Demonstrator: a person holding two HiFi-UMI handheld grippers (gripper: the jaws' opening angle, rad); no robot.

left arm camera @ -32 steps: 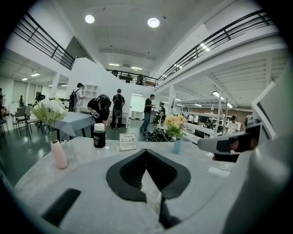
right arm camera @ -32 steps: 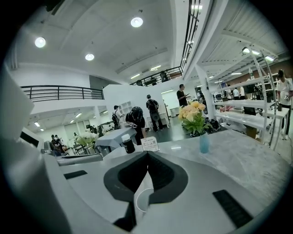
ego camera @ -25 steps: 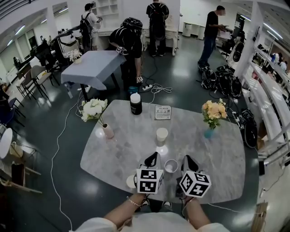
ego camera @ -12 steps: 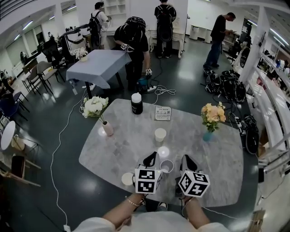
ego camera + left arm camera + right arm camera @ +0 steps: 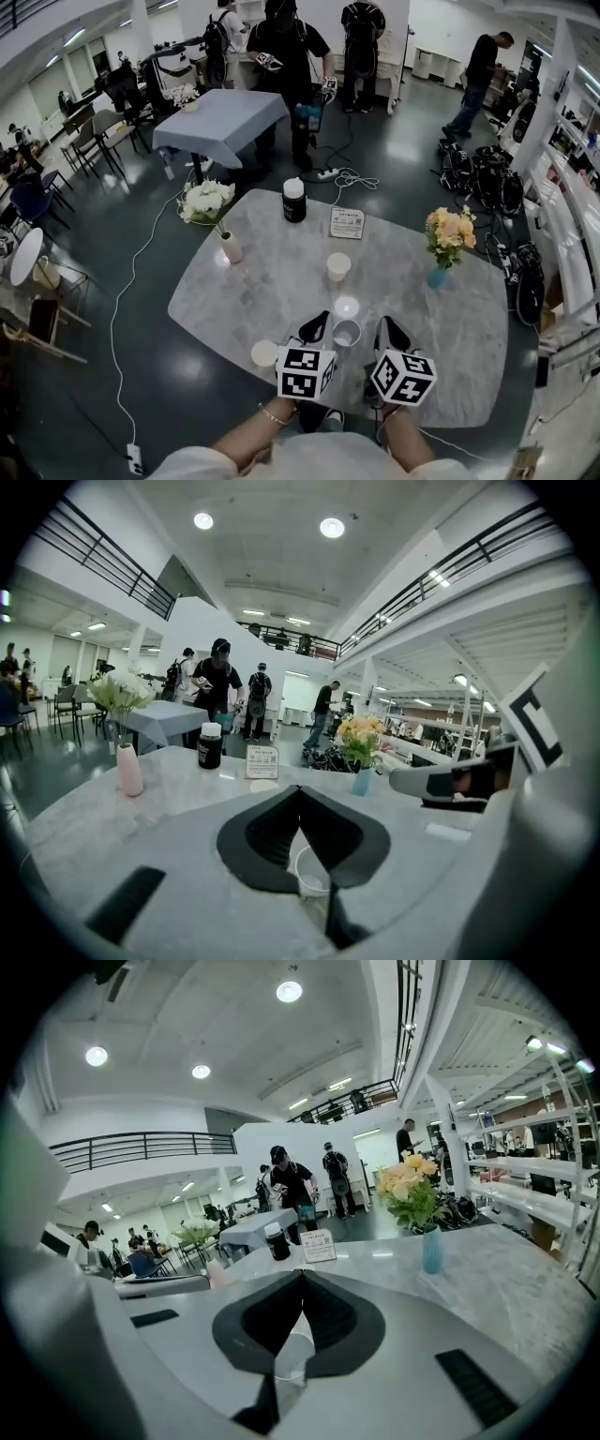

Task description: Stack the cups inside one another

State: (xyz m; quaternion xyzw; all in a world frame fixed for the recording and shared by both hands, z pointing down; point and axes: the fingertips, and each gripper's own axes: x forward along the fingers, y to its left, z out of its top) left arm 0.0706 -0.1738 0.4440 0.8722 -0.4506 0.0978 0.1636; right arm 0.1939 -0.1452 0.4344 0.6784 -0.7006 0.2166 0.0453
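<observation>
Three cups stand on the marble table point(image 5: 234, 291). A cream paper cup point(image 5: 337, 266) is upright near the middle. A clear cup point(image 5: 347, 333) sits between my two grippers. A third cream cup point(image 5: 264, 353) stands at the near edge, left of my left gripper point(image 5: 317, 326). That gripper is shut and holds nothing. In the left gripper view its jaws point(image 5: 300, 789) meet, with the clear cup point(image 5: 309, 874) just beyond them. My right gripper point(image 5: 388, 332) is shut and empty too. In the right gripper view the clear cup point(image 5: 292, 1354) shows behind its jaws point(image 5: 302, 1272).
At the table's far side stand a black jar with a white lid point(image 5: 294, 200) and a small card sign point(image 5: 347, 223). White flowers in a pink vase point(image 5: 230, 247) are at the left, orange flowers in a blue vase point(image 5: 438, 276) at the right. People stand beyond.
The head view has shifted, so the table and room sit differently in the picture. My left gripper has crept slightly forward beside the clear cup. Both grippers stay shut.
</observation>
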